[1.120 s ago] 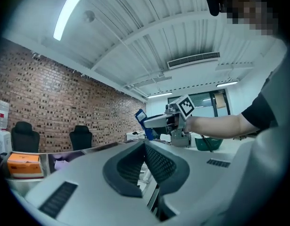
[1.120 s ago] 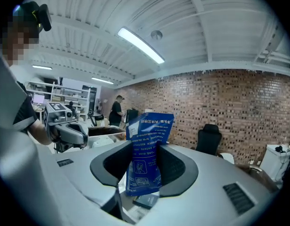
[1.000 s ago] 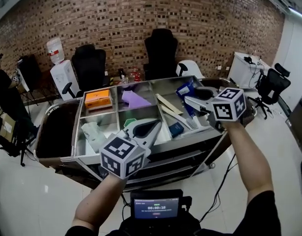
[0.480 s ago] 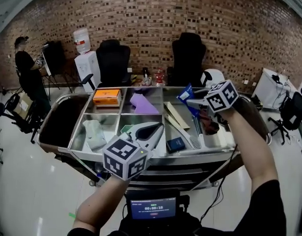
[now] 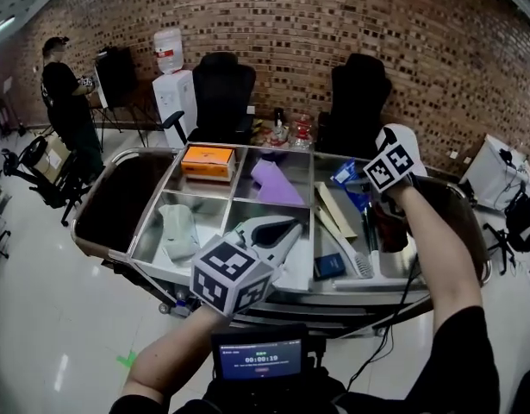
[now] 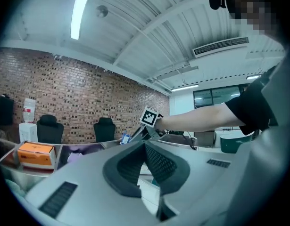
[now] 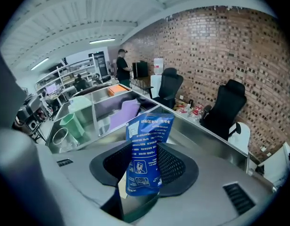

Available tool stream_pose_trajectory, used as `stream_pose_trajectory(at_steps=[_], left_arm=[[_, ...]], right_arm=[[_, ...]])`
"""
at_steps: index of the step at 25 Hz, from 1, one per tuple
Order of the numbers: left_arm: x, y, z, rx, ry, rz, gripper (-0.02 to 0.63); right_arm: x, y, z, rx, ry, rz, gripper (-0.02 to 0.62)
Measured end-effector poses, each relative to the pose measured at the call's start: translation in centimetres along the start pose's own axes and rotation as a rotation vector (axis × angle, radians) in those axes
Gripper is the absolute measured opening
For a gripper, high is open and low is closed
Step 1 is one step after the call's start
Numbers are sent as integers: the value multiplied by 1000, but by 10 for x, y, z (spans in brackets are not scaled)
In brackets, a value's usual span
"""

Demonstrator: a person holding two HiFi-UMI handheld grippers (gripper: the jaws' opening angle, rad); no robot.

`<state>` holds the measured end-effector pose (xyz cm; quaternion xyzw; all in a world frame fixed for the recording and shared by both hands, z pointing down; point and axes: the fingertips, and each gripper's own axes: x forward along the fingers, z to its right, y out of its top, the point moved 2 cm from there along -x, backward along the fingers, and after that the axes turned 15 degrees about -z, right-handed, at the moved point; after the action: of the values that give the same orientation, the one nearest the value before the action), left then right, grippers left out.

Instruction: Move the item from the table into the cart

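The right gripper (image 7: 145, 154), clamped on the blue pouch (image 7: 149, 126), has swung in and tipped down over the cart's (image 5: 394, 283) far right corner, so release looks close, while the left gripper (image 6: 145, 147) hangs closed and empty at the near edge.

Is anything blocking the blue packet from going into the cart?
Nothing visible does. The right gripper holds the blue packet above the cart's open top, where a brush and a tan box already lie.
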<state>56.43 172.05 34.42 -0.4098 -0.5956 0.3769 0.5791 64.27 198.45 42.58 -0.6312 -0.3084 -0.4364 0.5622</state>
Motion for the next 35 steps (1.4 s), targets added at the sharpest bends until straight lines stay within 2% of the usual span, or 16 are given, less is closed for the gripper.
stream_pose_trajectory(at_steps=[4,11,15,20,24,29,35], left_arm=[[5,-2,-25,-14,10,-2,0],[12,-10,-48,-33,16,-11,0],[10,-11,-59,-37,24,-11,0],[9,-9,-60,-41,27,-13,0],[4,-5,-49,-46,22,-10,0],[3,-4,-45,-44,12,3,0],[-12,2,-33,-9,26,57,0]], right_arm=[[37,4,20,36,1,-103,152],[77,1,52,83,2,-214,153],[90,2,59,100,3,-243,173],[91,-4,66,90,-29,-268,242],[76,-6,62,64,-64,-253,242],[54,-4,56,73,-62,-161,242],[-24,6,0,90,-54,143,242]])
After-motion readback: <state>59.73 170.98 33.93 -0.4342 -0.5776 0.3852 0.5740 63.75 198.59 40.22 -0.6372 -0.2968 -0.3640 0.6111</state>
